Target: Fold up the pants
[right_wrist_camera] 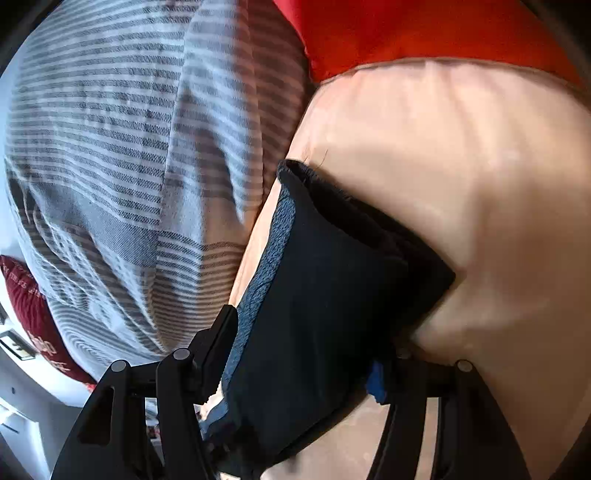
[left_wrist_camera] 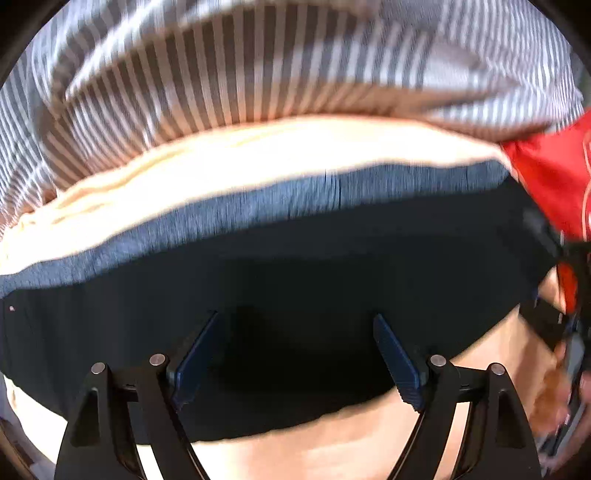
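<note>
Right claw (right_wrist_camera: 295, 362) gripping dark pants (right_wrist_camera: 325, 295) edge, left claw (left_wrist_camera: 295, 354) spread above pants, striped blanket (left_wrist_camera: 221, 74) beyond.

Left gripper (left_wrist_camera: 295, 354) has its jaws spread wide, nothing pinched between the blue pads (left_wrist_camera: 397, 360). Right gripper (right_wrist_camera: 303, 354) is clamped on dark fabric, its right finger mostly hidden.

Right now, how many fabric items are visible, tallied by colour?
Dark navy pants: 1
Grey-and-white striped cloth: 1
Red fabric: 1
Dark red printed fabric: 1
Cream sheet: 1
Total: 5
</note>
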{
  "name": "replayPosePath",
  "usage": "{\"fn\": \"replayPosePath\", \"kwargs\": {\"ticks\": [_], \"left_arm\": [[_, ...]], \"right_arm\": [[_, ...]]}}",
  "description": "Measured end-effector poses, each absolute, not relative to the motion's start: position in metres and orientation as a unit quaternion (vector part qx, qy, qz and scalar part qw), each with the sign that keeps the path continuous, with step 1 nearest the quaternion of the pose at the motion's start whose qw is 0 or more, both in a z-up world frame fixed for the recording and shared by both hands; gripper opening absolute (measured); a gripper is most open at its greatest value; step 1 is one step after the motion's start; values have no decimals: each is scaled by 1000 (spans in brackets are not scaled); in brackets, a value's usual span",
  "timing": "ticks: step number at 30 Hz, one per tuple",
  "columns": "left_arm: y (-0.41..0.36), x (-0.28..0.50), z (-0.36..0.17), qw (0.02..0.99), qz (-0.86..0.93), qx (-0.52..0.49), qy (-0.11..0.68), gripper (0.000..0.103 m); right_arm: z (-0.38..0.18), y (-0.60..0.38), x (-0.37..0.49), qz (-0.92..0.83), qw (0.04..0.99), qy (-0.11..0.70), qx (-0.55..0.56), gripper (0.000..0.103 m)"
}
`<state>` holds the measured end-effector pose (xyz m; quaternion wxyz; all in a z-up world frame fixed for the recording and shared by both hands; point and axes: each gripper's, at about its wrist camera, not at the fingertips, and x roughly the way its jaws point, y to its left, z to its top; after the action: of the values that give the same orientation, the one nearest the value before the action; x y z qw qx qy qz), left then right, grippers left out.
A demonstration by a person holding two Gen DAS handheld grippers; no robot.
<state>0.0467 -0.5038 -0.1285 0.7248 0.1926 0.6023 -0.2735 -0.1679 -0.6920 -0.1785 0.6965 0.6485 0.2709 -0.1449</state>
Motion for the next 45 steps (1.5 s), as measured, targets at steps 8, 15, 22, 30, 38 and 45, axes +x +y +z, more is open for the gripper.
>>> {"fn": "replayPosePath", "kwargs": {"ticks": [8,15,22,30,38,45], "left_arm": [[-548,80,-147,751,-257,166,586,64],[-561,78,-171,766,-277,196,546,62],[-551,90,-160,751,-302,171,562,62],[-491,119,-136,747,-308,131,574,62],[-372,165,-117,763,-254,124,581,62],[-244,176,-135,766,-154,96,617,62]], "right_arm": [[-174,-693,-170,-131,689,292,650,15],[-144,-685,-160,-99,724,294,616,15],[-93,-655,-135,-81,774,308,548,15],[-38,-592,-96,-63,833,342,430,15],[-23,-486,-36,-40,864,408,291,15],[-89,-376,21,-37,841,511,176,15]]}}
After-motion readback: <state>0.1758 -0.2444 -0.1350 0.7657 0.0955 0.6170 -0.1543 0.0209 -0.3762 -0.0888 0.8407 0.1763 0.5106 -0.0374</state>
